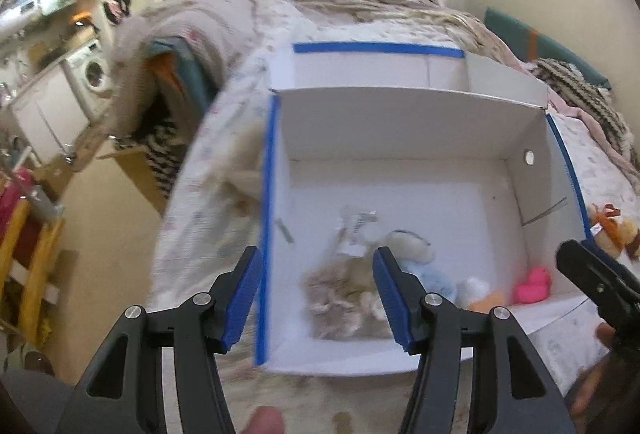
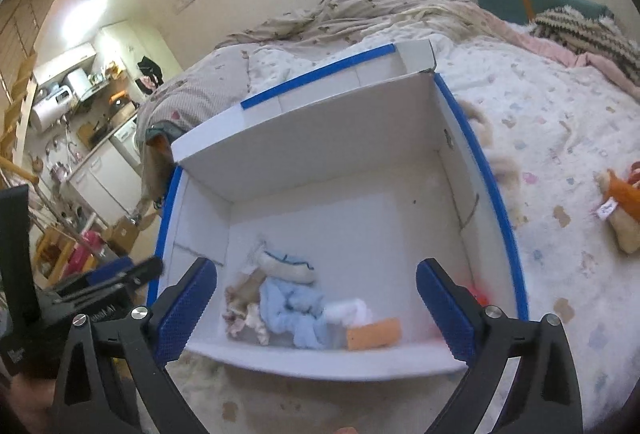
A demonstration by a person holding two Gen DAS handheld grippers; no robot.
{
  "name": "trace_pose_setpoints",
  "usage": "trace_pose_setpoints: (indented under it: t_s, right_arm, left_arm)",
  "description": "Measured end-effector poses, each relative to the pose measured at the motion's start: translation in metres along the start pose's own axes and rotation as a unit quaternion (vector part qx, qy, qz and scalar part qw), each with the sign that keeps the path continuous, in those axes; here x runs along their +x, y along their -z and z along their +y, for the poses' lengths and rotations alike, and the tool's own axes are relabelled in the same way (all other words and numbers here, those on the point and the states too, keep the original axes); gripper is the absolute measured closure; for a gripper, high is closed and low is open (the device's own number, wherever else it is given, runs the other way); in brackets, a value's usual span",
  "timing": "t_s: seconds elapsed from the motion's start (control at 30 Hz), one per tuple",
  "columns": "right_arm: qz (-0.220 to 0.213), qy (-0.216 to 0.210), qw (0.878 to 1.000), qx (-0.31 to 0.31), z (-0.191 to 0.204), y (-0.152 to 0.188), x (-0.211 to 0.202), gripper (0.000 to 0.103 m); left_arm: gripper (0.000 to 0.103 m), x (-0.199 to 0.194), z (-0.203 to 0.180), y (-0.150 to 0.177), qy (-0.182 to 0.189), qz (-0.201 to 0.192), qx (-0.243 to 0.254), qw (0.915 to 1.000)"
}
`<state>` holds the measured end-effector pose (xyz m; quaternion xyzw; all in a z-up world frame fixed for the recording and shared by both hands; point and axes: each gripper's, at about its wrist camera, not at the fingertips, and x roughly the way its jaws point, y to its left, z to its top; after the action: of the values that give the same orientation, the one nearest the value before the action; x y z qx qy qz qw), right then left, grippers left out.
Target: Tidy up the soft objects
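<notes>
Left wrist view: white box (image 1: 400, 138) with blue-taped edges sits on bed (image 1: 224, 154), mid-frame, flaps open, presumably as the collecting bin for soft toys. Inside, bunched at lower centre against the near wall: tan fluffy toy (image 1: 340, 294), light-blue plush (image 1: 424, 262), pink duck (image 1: 534, 284). Clustering suggests drops from the near side. Left gripper (image 1: 316, 298) above the near left corner of the box, jaws spread, nothing between pads. Right gripper (image 1: 592, 274) enters at right edge.

Right wrist view: right gripper (image 2: 316, 308) jaws spread wide over box (image 2: 320, 154) interior, empty; light-blue plush (image 2: 296, 302) and orange piece (image 2: 374, 332) lie below, not touched. Left gripper (image 2: 120, 278) at lower left. Orange-scarfed plush (image 2: 620, 210) lies outside on bed (image 2: 560, 138), right edge, well apart from box: judged as next to collect. Blurred tan object (image 2: 500, 162) just beside the right wall; identity unclear.

Writing: small white tag on the scarfed plush, script illegible. Print on the left gripper body, unreadable.
</notes>
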<state>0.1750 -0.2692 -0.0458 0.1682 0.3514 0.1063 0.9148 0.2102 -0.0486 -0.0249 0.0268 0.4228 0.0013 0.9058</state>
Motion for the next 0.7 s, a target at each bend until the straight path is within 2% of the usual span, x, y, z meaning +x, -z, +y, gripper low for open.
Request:
trace_pose_setpoints:
  t_s: [0.07, 0.33, 0.43, 0.5, 0.53, 0.63, 0.7]
  right_arm:
    - [0.005, 0.008, 1.000, -0.006, 0.002, 0.006, -0.007, 0.000]
    - [0.026, 0.037, 0.998, -0.050, 0.012, 0.042, -0.024, 0.000]
    - [0.019, 0.046, 0.997, -0.057, 0.014, 0.054, -0.030, 0.000]
    - [0.014, 0.050, 0.997, -0.055, 0.015, 0.059, -0.033, 0.000]
    - [0.010, 0.052, 0.997, -0.057, 0.016, 0.061, -0.033, 0.000]
    - [-0.004, 0.064, 0.995, -0.082, 0.023, 0.062, -0.035, 0.000]
    - [-0.021, 0.068, 0.992, -0.101, 0.029, 0.062, -0.039, 0.000]
  left_arm:
    - [0.049, -0.012, 0.006, 0.008, -0.014, -0.014, -0.003, 0.9998]
    - [0.049, -0.034, 0.032, 0.056, 0.016, -0.019, -0.008, 0.9997]
    - [0.048, -0.035, 0.034, 0.074, 0.008, -0.019, 0.003, 0.9998]
    - [0.039, -0.037, 0.036, 0.082, 0.002, -0.023, -0.001, 0.9997]
    - [0.032, -0.042, 0.037, 0.086, 0.002, -0.033, -0.008, 0.9994]
    - [0.028, -0.057, 0.038, 0.089, 0.008, -0.071, -0.014, 0.9974]
    - [0.021, -0.064, 0.036, 0.088, 0.016, -0.088, -0.008, 0.9959]
